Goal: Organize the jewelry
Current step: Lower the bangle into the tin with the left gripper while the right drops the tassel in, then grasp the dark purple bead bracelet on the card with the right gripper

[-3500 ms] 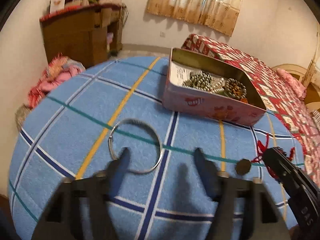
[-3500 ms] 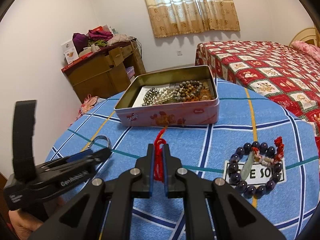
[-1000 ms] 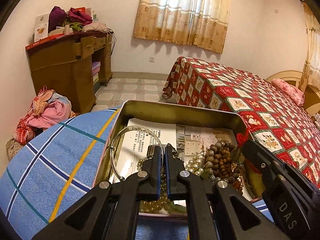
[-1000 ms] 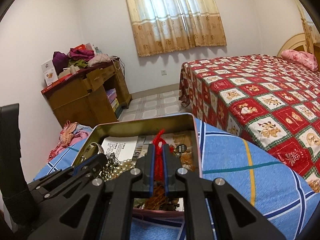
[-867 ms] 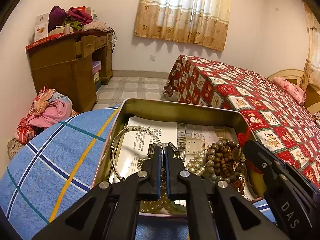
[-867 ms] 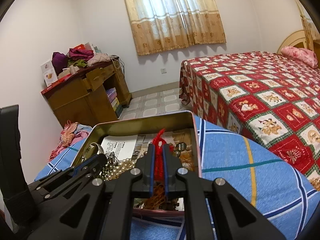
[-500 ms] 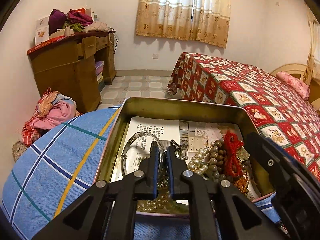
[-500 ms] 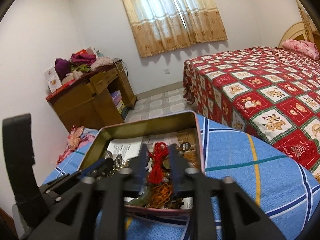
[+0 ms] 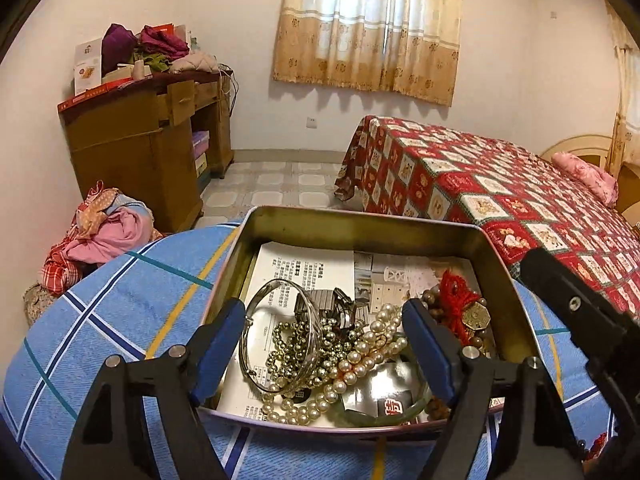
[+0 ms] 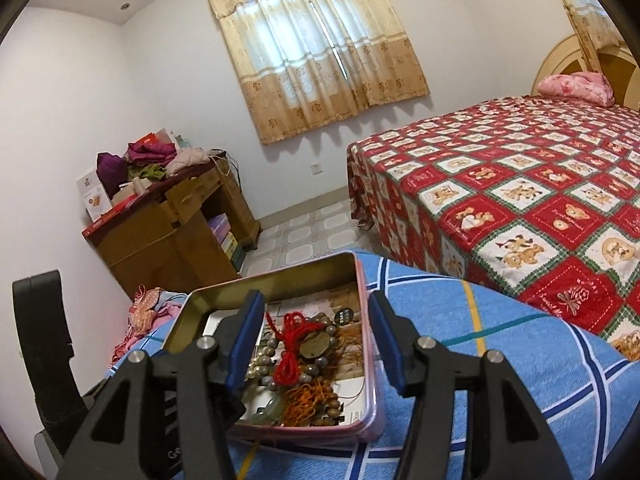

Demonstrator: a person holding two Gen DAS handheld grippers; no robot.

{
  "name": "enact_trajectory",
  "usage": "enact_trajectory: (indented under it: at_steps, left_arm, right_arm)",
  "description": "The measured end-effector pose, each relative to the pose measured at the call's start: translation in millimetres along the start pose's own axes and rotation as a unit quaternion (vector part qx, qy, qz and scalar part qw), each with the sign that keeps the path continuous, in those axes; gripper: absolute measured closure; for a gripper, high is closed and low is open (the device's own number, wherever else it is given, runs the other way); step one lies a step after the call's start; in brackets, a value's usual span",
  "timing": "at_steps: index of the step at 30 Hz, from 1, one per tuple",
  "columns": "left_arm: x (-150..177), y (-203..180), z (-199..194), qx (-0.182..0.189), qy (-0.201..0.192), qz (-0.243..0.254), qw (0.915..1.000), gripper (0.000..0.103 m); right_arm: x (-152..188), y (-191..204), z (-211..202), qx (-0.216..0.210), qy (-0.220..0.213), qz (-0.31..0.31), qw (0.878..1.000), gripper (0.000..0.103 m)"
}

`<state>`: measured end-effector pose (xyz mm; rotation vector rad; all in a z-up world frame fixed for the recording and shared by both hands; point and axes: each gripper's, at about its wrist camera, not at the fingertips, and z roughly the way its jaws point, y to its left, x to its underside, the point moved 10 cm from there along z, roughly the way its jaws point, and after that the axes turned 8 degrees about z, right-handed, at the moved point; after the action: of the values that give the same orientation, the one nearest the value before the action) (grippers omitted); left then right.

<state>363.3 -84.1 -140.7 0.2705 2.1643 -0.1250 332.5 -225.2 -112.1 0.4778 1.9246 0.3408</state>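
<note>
An open metal tin (image 9: 360, 222) stands on the blue checked table and holds several pieces of jewelry. A silver bangle (image 9: 280, 336) leans on bead and pearl strands (image 9: 352, 356) inside it. A red-corded charm with a brass coin (image 9: 464, 312) lies at the tin's right side; it also shows in the right wrist view (image 10: 300, 340). My left gripper (image 9: 324, 344) is open and empty above the tin's near edge. My right gripper (image 10: 312, 340) is open and empty above the tin (image 10: 280, 276).
The blue checked tablecloth (image 9: 120, 300) spreads around the tin. A bed with a red patterned cover (image 10: 520, 200) stands to the right. A wooden cabinet (image 9: 140, 152) and a pile of clothes (image 9: 100, 236) are at the left beyond the table.
Both grippers carried their pieces from the table over the tin and opened. The bangle and the red-corded charm now lie in the tin.
</note>
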Motion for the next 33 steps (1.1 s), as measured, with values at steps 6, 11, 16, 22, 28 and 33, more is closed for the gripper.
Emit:
enact_trajectory:
  at_steps: [6,11,16,22,28,33]
  left_arm:
    - [-4.4,9.2,-10.4,-0.019,-0.02,-0.006,0.9996,0.022]
    - [1.9,28.8,-27.8,-0.038,-0.018,-0.029,0.9987,0.022]
    - [19.9,34.3,-52.2,-0.014,-0.009,-0.053,0.9985,0.022]
    - [42.4,21.4,-79.7,0.013,0.012,-0.034,0.9993,0.022]
    - [64.2,-15.9,-95.5,0.065,0.032,0.0,0.9974,0.022]
    - [75.9,-54.4,-100.1,0.105,0.046,0.023,0.9932,0.022]
  right_arm:
    - [-1.0,2.6,-4.5,0.009,-0.012,-0.014,1.0,0.045]
    - [2.9,-0.7,-6.0,0.022,0.0,-0.009,1.0,0.04]
    - [19.3,8.0,-20.7,0.027,0.051,-0.017,0.998,0.04]
    - [43.5,3.8,-62.5,0.011,0.083,-0.031,0.996,0.04]
    - [42.8,-57.8,-115.8,0.043,0.085,-0.035,0.995,0.04]
    - [46.2,-97.2,-135.6,0.068,0.101,-0.04,0.992,0.04]
